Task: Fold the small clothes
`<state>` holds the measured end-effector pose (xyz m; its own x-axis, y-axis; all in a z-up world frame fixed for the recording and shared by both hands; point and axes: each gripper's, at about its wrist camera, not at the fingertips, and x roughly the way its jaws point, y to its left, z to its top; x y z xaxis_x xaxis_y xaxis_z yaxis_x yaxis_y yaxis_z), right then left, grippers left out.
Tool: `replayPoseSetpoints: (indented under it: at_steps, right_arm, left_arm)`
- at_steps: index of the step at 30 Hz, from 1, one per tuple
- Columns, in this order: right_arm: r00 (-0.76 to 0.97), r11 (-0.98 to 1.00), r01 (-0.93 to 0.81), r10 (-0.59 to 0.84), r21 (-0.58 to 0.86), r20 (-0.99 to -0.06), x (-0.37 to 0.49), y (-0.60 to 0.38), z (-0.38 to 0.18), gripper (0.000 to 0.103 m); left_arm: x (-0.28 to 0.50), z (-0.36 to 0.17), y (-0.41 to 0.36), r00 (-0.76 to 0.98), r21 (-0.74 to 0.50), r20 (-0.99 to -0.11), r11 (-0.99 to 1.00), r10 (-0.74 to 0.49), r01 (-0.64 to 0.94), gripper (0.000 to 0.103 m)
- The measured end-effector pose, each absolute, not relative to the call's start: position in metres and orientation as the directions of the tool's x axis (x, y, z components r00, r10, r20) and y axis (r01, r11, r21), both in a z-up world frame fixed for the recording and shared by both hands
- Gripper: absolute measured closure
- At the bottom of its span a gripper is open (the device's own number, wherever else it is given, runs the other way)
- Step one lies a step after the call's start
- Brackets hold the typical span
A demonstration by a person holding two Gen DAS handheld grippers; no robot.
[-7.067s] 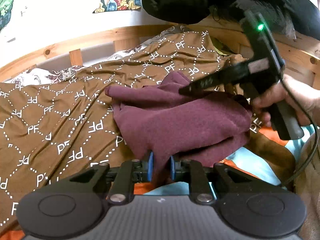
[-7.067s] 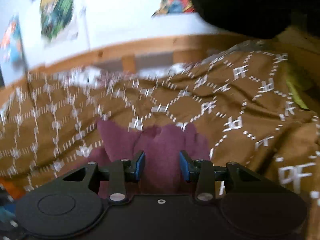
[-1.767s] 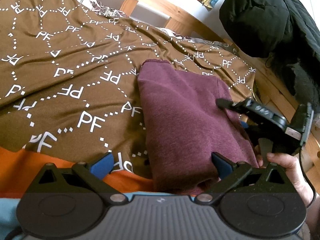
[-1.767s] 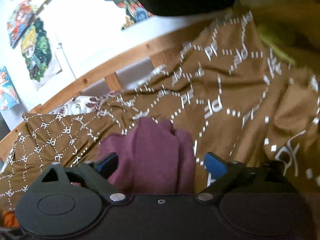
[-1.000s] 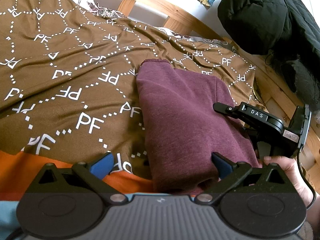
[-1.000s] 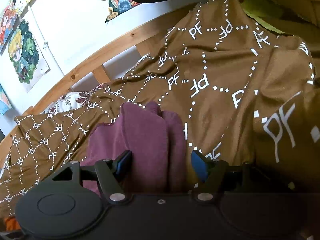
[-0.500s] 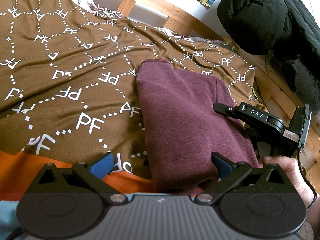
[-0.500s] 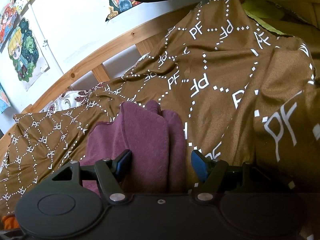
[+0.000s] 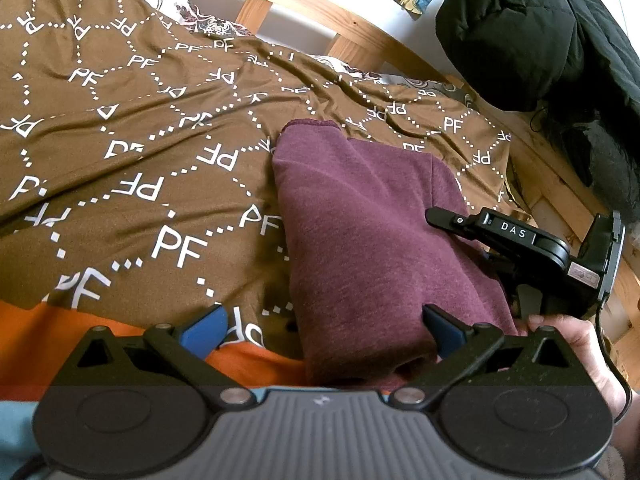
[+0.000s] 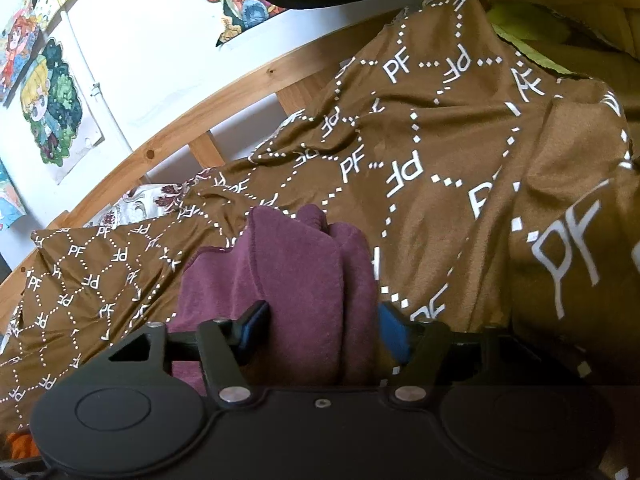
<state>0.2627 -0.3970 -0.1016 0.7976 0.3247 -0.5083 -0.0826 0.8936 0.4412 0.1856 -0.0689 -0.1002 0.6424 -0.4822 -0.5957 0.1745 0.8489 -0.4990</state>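
A maroon garment [image 9: 372,232] lies folded into a long bundle on the brown "PF" blanket [image 9: 132,168]. My left gripper [image 9: 320,326] is wide open at the bundle's near end; its right finger rests on the cloth, its left finger is over the blanket. My right gripper [image 10: 322,328] is open with its jaws on either side of the garment's [image 10: 296,280] right edge, not pinching it. In the left wrist view the right gripper [image 9: 516,248] sits at the bundle's right side, held by a hand.
A wooden bed rail [image 9: 320,12] runs along the far side. A black jacket [image 9: 532,32] hangs at the back right. An orange and blue cover [image 9: 48,344] lies at the near edge. Posters [image 10: 52,116] hang on the white wall.
Seven seconds ago both grippers held the loose garment up; it now lies folded and both are open. Over the last second the right gripper has closed slightly around the edge.
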Motion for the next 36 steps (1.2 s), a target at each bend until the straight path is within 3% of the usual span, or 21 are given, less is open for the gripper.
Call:
replayPoseSetpoints:
  at_steps: [10, 20, 27, 30, 32, 36]
  right_arm:
    - [0.791, 0.865, -0.077, 0.355, 0.495, -0.498, 0.263, -0.402, -0.103, 0.046]
    - [0.781, 0.841, -0.087, 0.390, 0.534, -0.488, 0.262, -0.402, -0.104, 0.024]
    - [0.779, 0.851, -0.103, 0.391, 0.514, -0.491, 0.263, -0.397, -0.103, 0.021]
    - [0.778, 0.869, -0.105, 0.375, 0.484, -0.504, 0.263, -0.394, -0.103, 0.029]
    - [0.779, 0.874, -0.103, 0.368, 0.475, -0.508, 0.263, -0.394, -0.105, 0.041]
    - [0.782, 0.873, -0.091, 0.361, 0.480, -0.508, 0.259, -0.394, -0.105, 0.055]
  left_arm:
    - [0.187, -0.089, -0.062, 0.628, -0.591, -0.501, 0.765, -0.595, 0.254, 0.001]
    - [0.198, -0.102, -0.074, 0.579, -0.576, -0.560, 0.781, -0.593, 0.243, 0.001]
    - [0.202, -0.099, -0.068, 0.561, -0.625, -0.547, 0.749, -0.621, 0.221, 0.001]
    - [0.205, -0.099, -0.061, 0.566, -0.673, -0.509, 0.710, -0.648, 0.208, 0.001]
    - [0.208, -0.100, -0.058, 0.561, -0.692, -0.507, 0.697, -0.655, 0.189, 0.002]
    - [0.213, -0.105, -0.055, 0.546, -0.711, -0.518, 0.686, -0.659, 0.153, 0.018]
